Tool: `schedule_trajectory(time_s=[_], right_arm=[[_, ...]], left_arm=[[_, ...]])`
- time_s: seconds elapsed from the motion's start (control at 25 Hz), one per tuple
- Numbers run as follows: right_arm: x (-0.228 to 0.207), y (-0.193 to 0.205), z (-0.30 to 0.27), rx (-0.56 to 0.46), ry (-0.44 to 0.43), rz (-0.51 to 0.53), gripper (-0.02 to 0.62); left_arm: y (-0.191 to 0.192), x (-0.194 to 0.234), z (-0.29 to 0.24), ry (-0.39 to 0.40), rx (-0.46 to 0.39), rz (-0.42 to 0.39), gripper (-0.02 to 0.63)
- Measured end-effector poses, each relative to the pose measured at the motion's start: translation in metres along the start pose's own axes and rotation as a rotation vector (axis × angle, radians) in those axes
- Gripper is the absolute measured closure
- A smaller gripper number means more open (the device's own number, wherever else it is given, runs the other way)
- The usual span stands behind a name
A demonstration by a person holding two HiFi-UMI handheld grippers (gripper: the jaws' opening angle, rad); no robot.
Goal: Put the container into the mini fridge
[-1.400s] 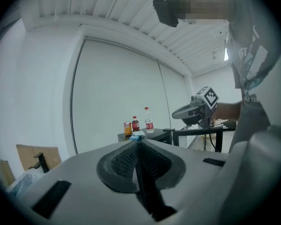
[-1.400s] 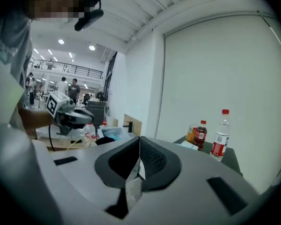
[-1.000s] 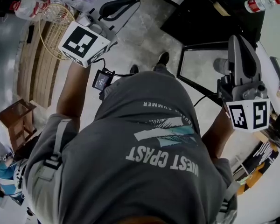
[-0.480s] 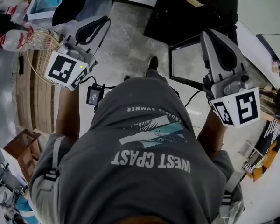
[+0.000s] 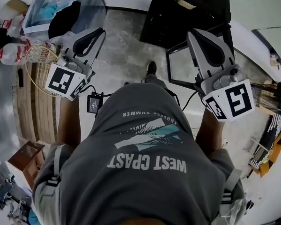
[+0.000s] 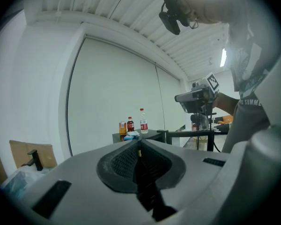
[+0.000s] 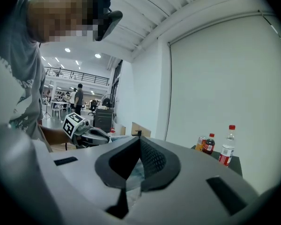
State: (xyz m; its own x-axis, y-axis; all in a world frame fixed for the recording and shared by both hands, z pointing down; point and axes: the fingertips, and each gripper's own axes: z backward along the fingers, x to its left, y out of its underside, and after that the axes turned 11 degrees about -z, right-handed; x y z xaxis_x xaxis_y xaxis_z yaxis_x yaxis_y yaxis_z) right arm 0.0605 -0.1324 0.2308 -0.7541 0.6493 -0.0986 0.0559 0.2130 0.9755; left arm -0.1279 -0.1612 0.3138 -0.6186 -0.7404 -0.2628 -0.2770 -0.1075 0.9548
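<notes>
Head view: left tongs (image 5: 99,32) at 10 o'clock, right tongs (image 5: 195,32) at 1, black cabinet (image 5: 178,18) at 12; I can't pick out any container. Gripper views: both tongs are fully closed and empty, bottles (image 7: 228,153) at 4 o'clock. Risk: if I reach in closed, I'd knock the container over.

The person wears a grey T-shirt (image 5: 145,182) with white letters, and grey shoulder straps (image 5: 55,161). The left claw (image 5: 102,31) and the right claw (image 5: 192,31) are grey, each bearing a white cube (image 5: 64,81) with black squares.
</notes>
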Motion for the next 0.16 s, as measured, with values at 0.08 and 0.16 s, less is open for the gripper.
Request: schedule_trajectory(time_s=[0.08,0.16], right_arm=[[0.006,0.002,-0.007,0.004,0.0,0.002,0.569],[0.012,0.004,-0.014,0.009,0.0,0.004,0.569]], left_arm=[[0.004,0.005,0.008,-0.003,0.002,0.002,0.569],[0.009,0.01,0.015,-0.007,0.004,0.004,0.571]])
